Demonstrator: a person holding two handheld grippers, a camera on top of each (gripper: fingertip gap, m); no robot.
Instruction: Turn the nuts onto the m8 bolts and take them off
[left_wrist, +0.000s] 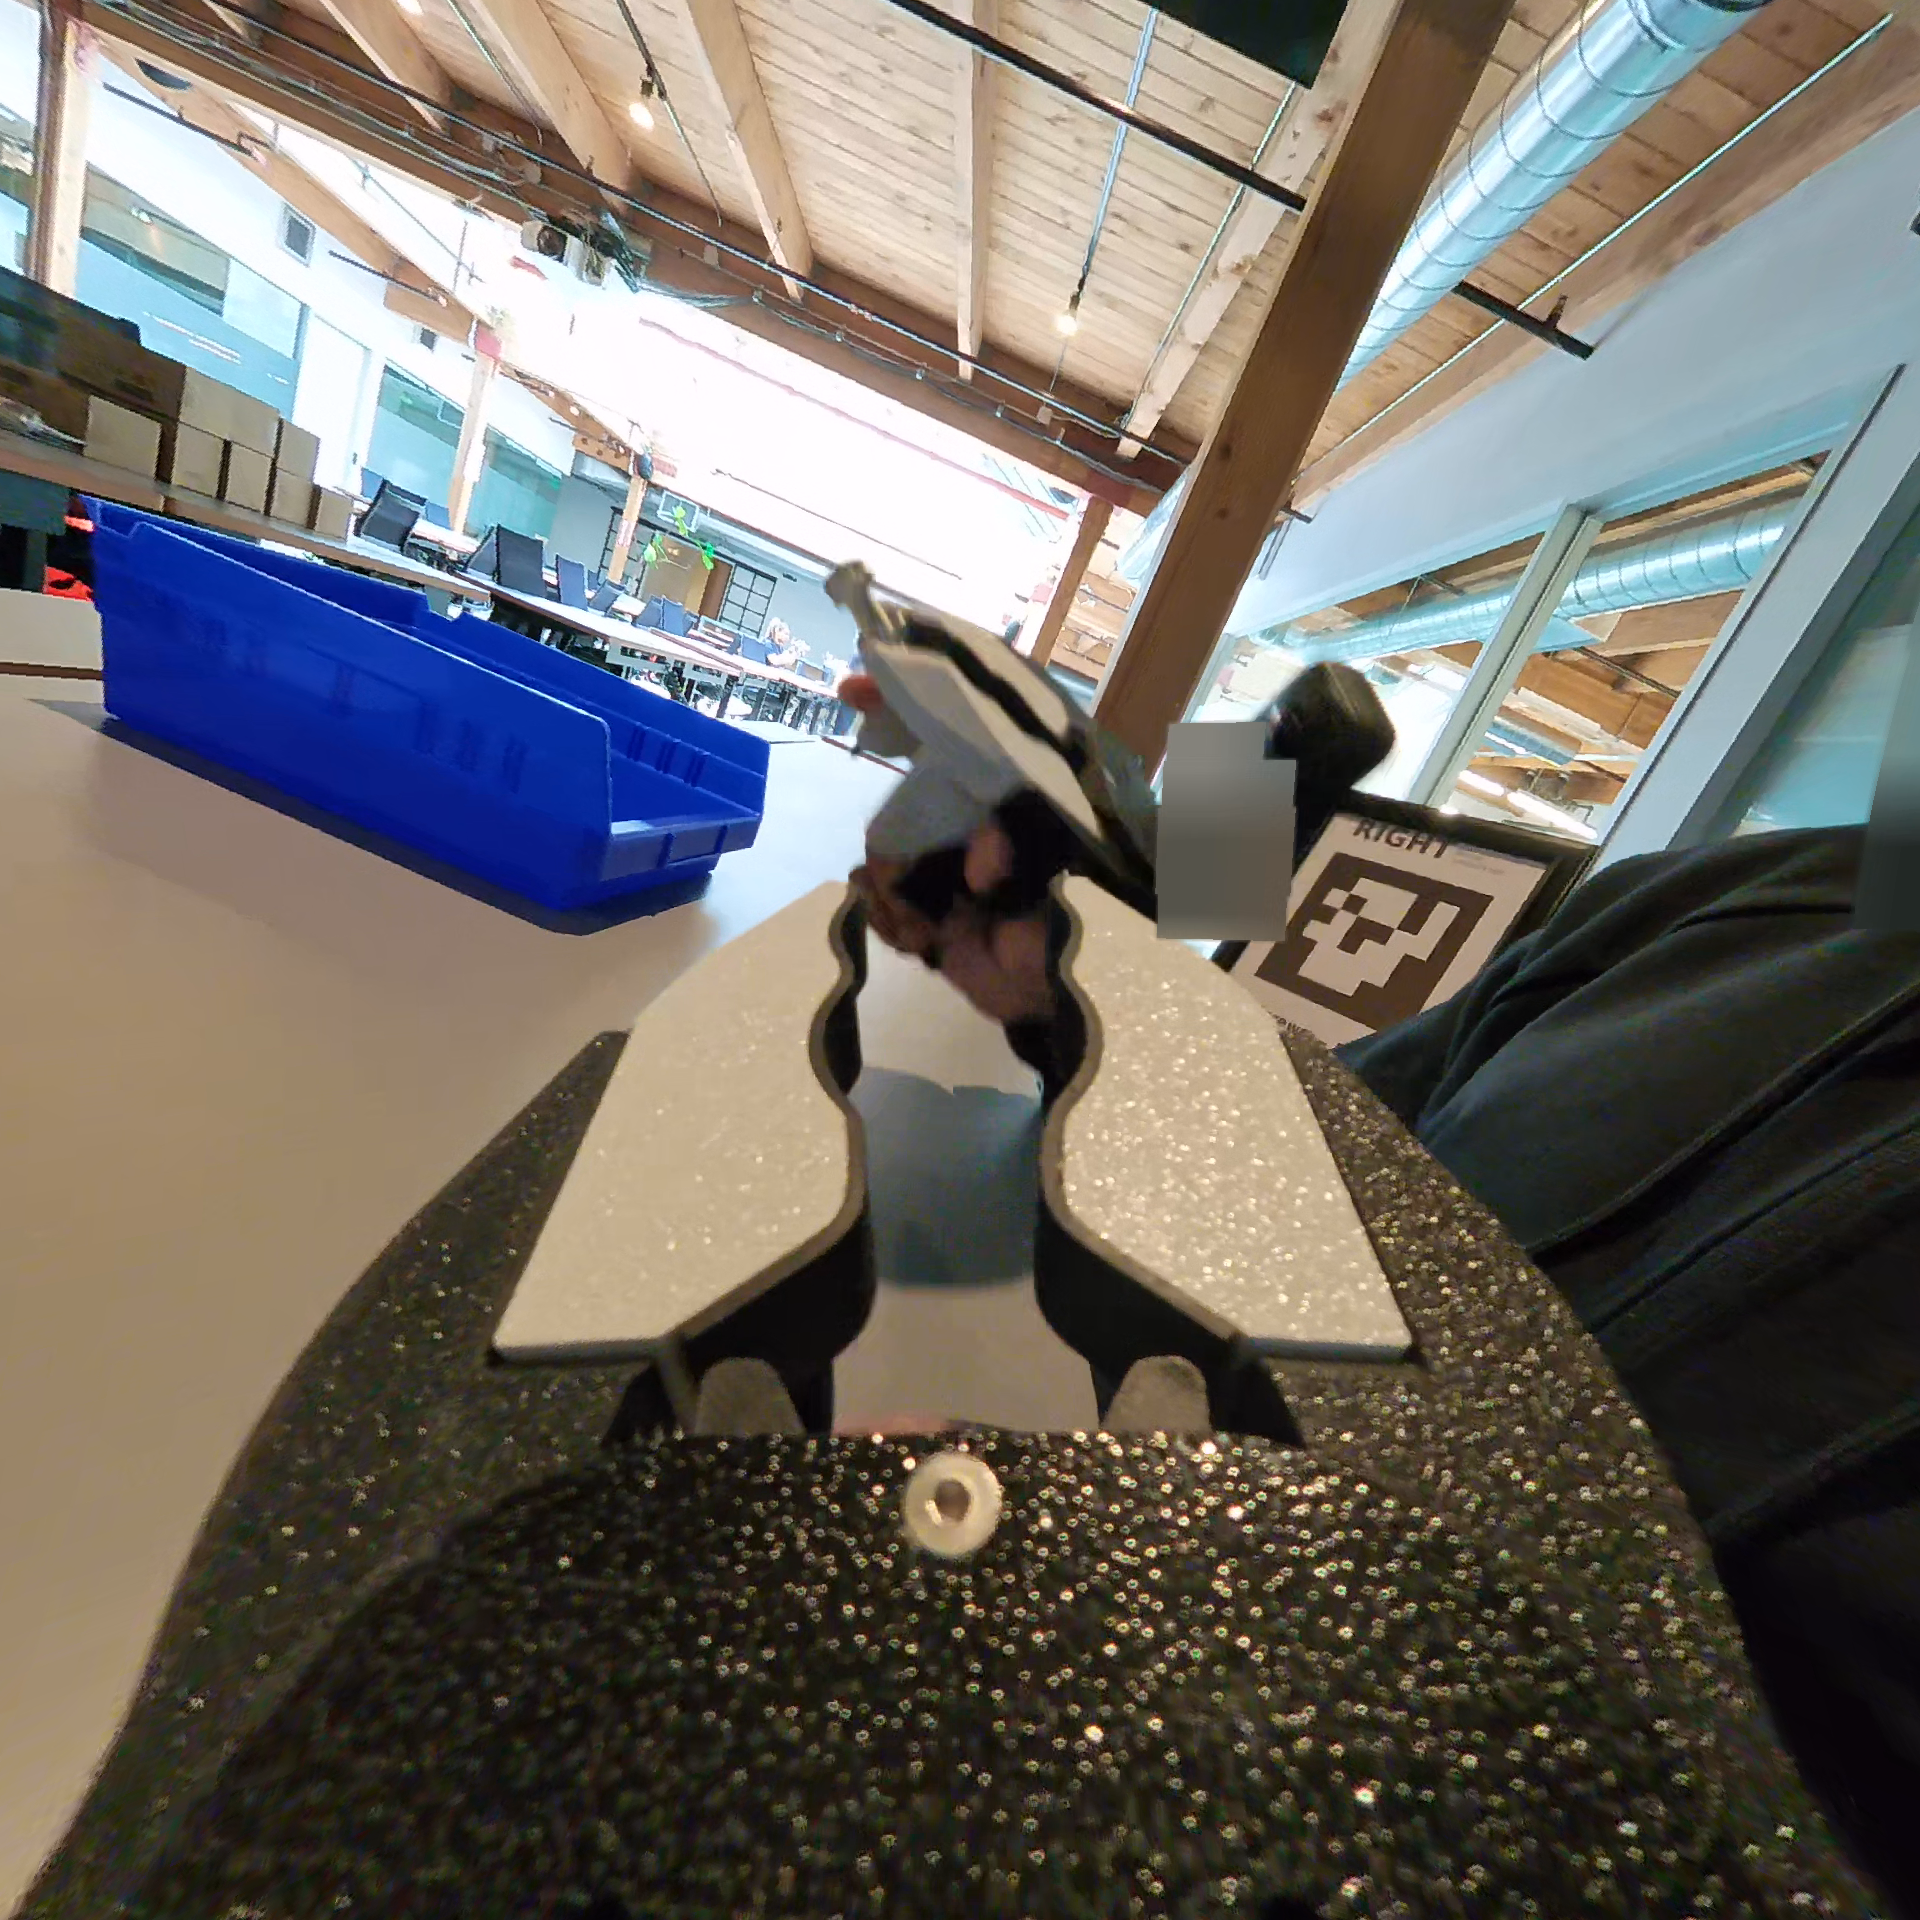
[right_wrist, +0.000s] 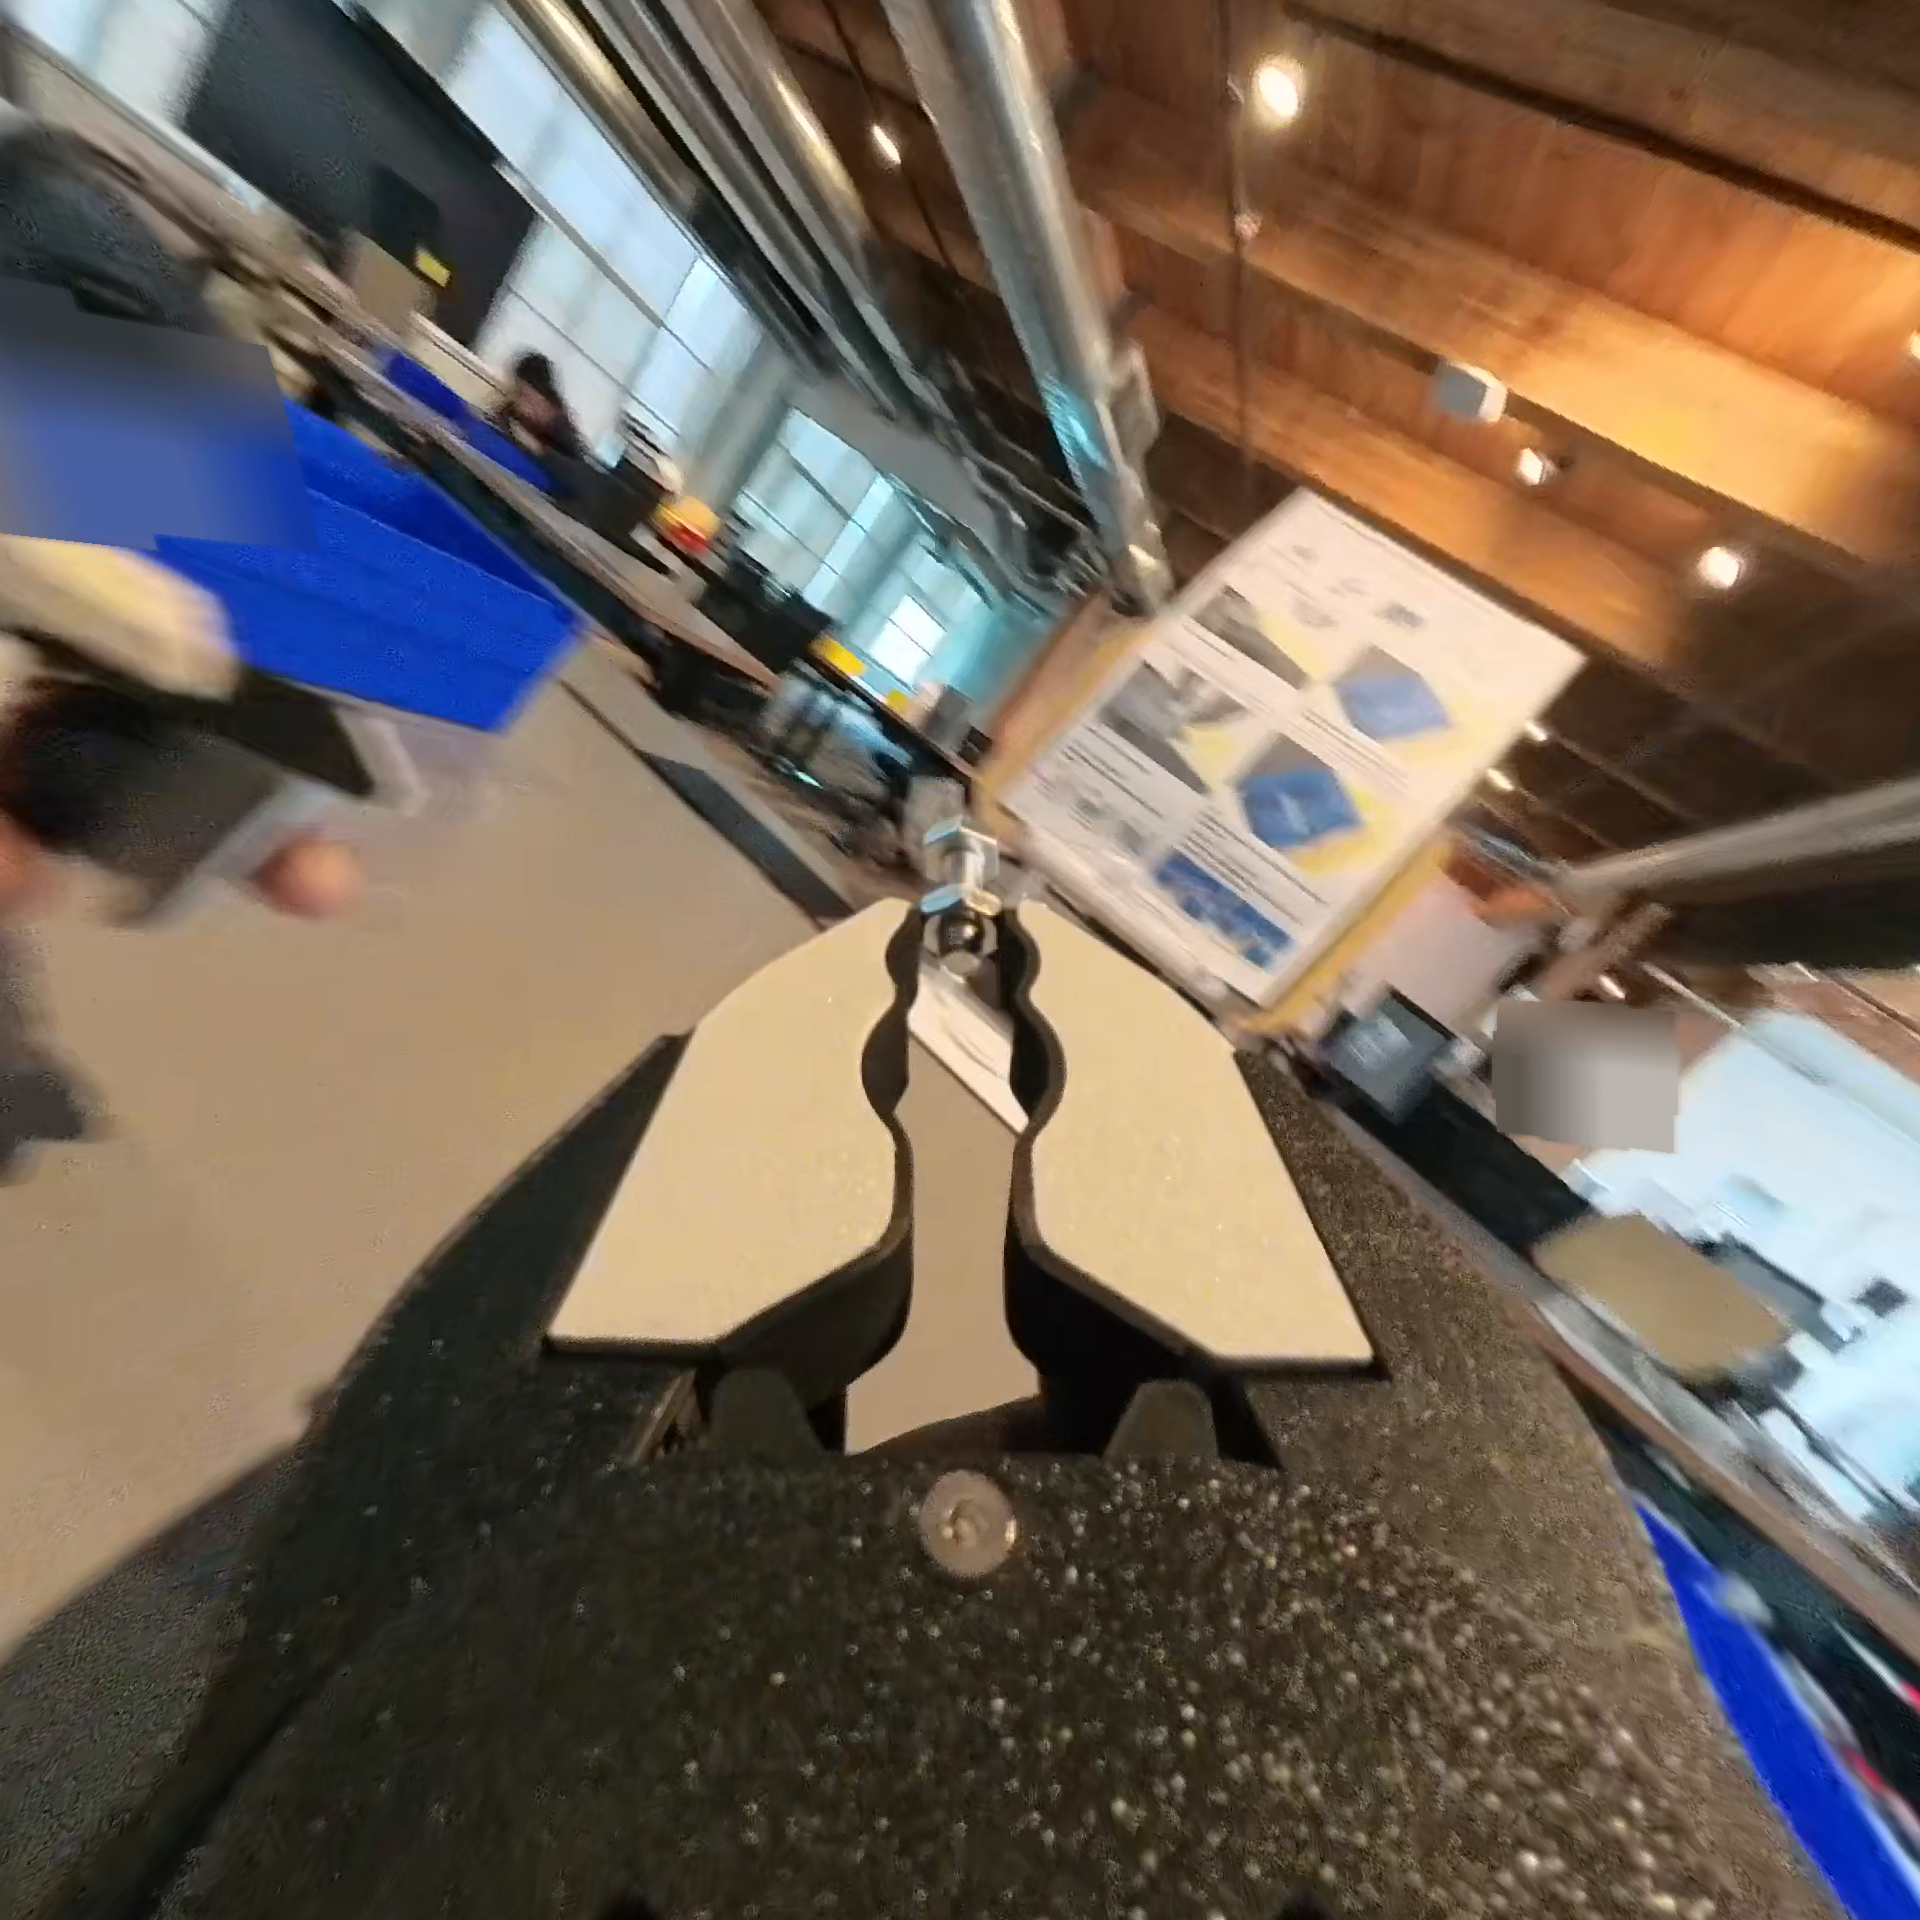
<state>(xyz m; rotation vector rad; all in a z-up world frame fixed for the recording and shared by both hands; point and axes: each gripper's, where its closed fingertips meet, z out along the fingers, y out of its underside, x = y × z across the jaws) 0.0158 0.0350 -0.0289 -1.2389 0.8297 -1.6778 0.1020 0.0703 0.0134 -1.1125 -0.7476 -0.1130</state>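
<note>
Our right gripper (right_wrist: 958, 935) pinches a nutted bolt (right_wrist: 958, 871) at twelve o'clock; our left gripper (left_wrist: 951, 914) gapes empty.

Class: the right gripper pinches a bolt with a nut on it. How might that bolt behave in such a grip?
The bolt looks like shiny metal, so probably stiff and slippery. The right gripper pinches only one end, so it might pivot.

A long blue plastic bin (left_wrist: 416, 717) stands on the pale grey tabletop (left_wrist: 229, 1091). On the near side of the bin the surface lies bare and passable. To the bin's right, the raised right gripper (left_wrist: 883, 613), clamping a silver bolt (right_wrist: 958, 868), blocks the way, with a dark-sleeved arm (left_wrist: 1662, 1091) beyond it.
</note>
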